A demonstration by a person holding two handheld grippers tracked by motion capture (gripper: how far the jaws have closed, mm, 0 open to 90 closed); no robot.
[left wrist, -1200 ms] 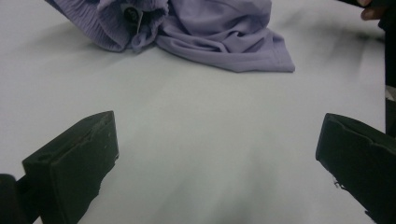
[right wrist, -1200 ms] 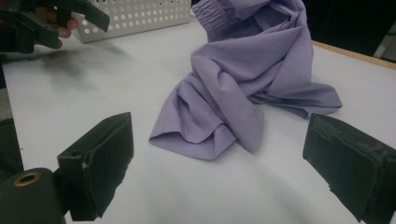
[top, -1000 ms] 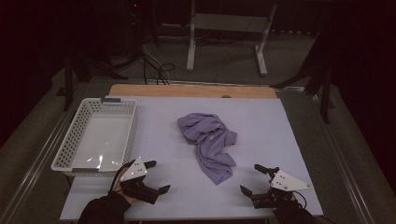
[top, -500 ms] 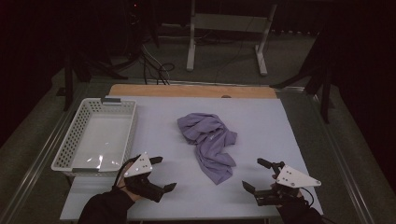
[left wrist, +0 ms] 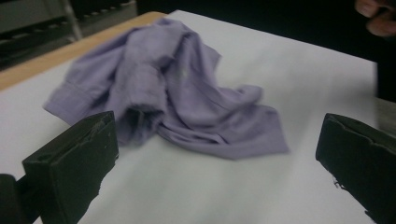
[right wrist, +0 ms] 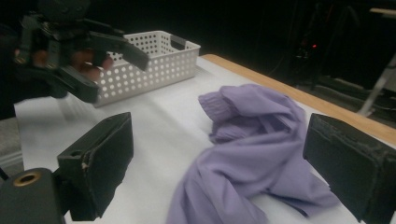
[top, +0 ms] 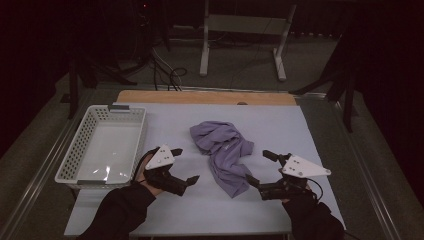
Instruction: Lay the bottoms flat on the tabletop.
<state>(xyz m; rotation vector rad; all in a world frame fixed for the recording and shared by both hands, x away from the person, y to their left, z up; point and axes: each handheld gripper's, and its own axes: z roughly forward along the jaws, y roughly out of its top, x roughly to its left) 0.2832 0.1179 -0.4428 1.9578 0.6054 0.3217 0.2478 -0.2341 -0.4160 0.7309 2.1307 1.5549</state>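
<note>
lying crumpled near the middle of the pale grey table top (top: 310, 130), the lilac cloth garment (top: 222, 155) is the landmark for everything else: its bunched, thicker part sits toward the far wooden edge strip (top: 210, 97), and a longer flat tail runs back toward the person's side. the left gripper (top: 184, 165), black with a grey three-cornered plate on top, is held just to the left of that tail, clear of the fabric, with its jaws spread wide and nothing between them; in the left gripper view the garment (left wrist: 173, 93) lies ahead of the jaws and between their lines, with bare table separating it from both tips. the right gripper (top: 259, 169) hovers on the opposite side of the garment, its jaws also spread wide and empty, its nearer tip close to the tail's right edge; whether it touches the cloth cannot be told from above. in the right gripper view the garment (right wrist: 252, 154) lies between the two jaws and partly beneath them, and the left gripper (right wrist: 119, 70) shows beyond the cloth. a white perforated plastic basket (top: 131, 142) stands to the left of the garment, well apart from it, just beyond the left gripper.
</note>
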